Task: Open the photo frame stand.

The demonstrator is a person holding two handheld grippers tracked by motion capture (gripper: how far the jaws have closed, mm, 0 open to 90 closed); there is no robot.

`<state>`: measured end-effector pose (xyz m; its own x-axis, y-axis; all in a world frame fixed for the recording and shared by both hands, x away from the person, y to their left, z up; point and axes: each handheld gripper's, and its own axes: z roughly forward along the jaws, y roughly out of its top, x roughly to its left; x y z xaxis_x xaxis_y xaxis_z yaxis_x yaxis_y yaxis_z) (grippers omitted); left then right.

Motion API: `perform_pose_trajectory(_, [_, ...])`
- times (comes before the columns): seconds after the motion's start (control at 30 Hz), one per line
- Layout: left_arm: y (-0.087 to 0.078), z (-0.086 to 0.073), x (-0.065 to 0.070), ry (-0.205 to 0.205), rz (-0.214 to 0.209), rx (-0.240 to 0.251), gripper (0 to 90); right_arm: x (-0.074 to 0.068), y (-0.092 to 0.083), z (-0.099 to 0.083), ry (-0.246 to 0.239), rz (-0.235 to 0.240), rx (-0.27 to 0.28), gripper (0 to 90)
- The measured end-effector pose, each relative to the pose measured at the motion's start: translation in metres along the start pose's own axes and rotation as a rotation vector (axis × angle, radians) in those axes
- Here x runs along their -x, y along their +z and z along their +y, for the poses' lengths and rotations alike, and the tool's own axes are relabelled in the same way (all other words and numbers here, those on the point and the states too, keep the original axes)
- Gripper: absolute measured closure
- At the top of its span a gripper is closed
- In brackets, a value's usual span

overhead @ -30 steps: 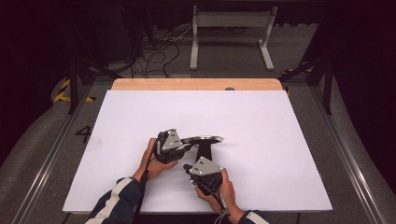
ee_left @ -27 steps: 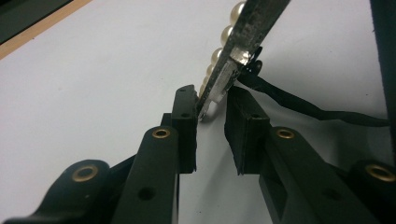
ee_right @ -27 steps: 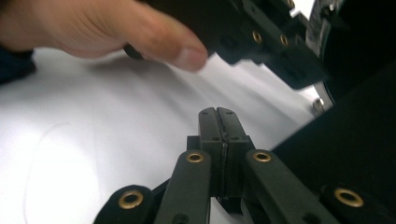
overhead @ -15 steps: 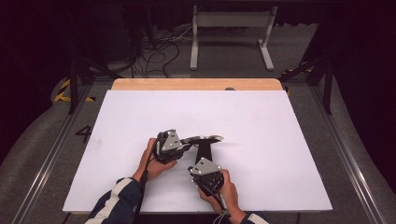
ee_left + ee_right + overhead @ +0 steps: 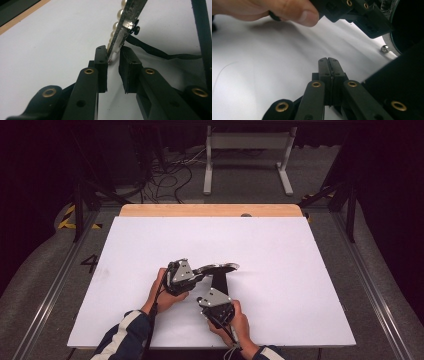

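Observation:
A silver glittery piece edged with pearls (image 5: 221, 268) hangs just above the white table, with a black strap (image 5: 218, 281) running from it toward me. My left gripper (image 5: 200, 271) is shut on the near end of this piece. In the left gripper view the pearl-lined edge (image 5: 125, 22) sits between the pads of the left gripper (image 5: 113, 53), and the black strap (image 5: 160, 53) trails off to the right. My right gripper (image 5: 218, 290) sits close below it beside the strap, and in its own view the right gripper (image 5: 328, 60) has its jaws pressed together.
The white board (image 5: 280, 250) covers the table, with a wooden strip (image 5: 210, 210) along its far edge. In the right gripper view the other hand's thumb (image 5: 299, 12) and the left gripper's jaws (image 5: 362, 17) hang close above. A small silver ball (image 5: 384, 48) lies near the piece's rim.

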<state>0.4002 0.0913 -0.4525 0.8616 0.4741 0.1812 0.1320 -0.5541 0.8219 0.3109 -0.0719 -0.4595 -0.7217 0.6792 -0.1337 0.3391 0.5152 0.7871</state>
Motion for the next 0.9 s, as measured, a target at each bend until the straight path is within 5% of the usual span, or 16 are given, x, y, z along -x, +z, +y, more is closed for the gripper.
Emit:
perform_pose_trajectory(0.33, [0.000,0.002,0.003,0.023,0.014,-0.015,78.6,0.001,0.003,-0.005,0.004,-0.075,-0.043,90.0])
perform_pose_trajectory(0.9, [-0.003,0.000,0.000,-0.013,-0.021,0.010,78.1,0.011,-0.004,-0.011,0.015,-0.031,-0.073,90.0])
